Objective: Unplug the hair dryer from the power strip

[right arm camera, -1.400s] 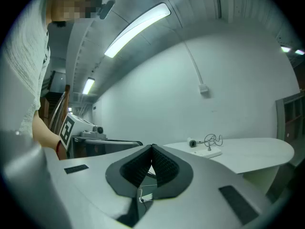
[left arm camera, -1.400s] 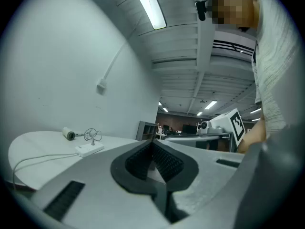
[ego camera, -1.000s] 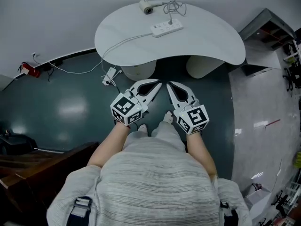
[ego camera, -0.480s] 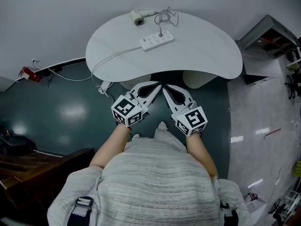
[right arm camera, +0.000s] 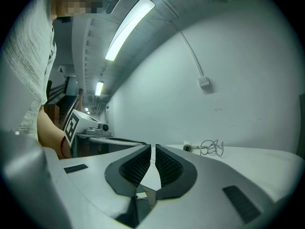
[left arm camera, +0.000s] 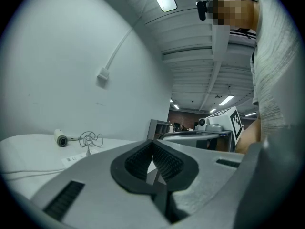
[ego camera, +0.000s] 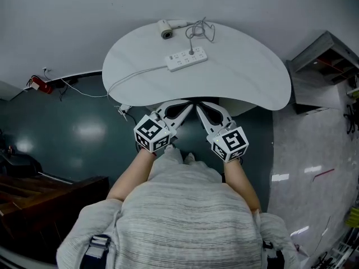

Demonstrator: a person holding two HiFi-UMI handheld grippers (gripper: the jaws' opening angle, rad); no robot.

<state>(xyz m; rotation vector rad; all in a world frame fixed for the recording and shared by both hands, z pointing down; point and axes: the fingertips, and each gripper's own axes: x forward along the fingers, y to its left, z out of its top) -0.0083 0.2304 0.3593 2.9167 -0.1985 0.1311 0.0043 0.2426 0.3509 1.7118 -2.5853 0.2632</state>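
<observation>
A white hair dryer (ego camera: pixel 167 28) lies at the far edge of the white curved table (ego camera: pixel 247 66), its cord coiled (ego camera: pixel 200 31) beside it and plugged into a white power strip (ego camera: pixel 185 59). Both grippers hover side by side at the table's near edge, well short of the strip. My left gripper (ego camera: pixel 189 103) is shut on nothing, and so is my right gripper (ego camera: pixel 198 104). The left gripper view shows the dryer (left arm camera: pixel 60 138), the strip (left arm camera: pixel 76 159) and shut jaws (left arm camera: pixel 151 142). The right gripper view shows the dryer (right arm camera: pixel 188 147), the cord (right arm camera: pixel 212 147) and the right gripper's shut jaws (right arm camera: pixel 153 147).
The strip's white cable (ego camera: pixel 132 74) runs off the table's left edge to a plug (ego camera: pixel 123 110) on the dark green floor. A red object (ego camera: pixel 38 83) lies by the wall at left. A grey shelf unit (ego camera: pixel 325 52) stands at right, dark wooden furniture (ego camera: pixel 33 189) at lower left.
The person has stepped toward the table; both grippers now reach its near edge, and the table sits closer and more centred. Both stay shut.
</observation>
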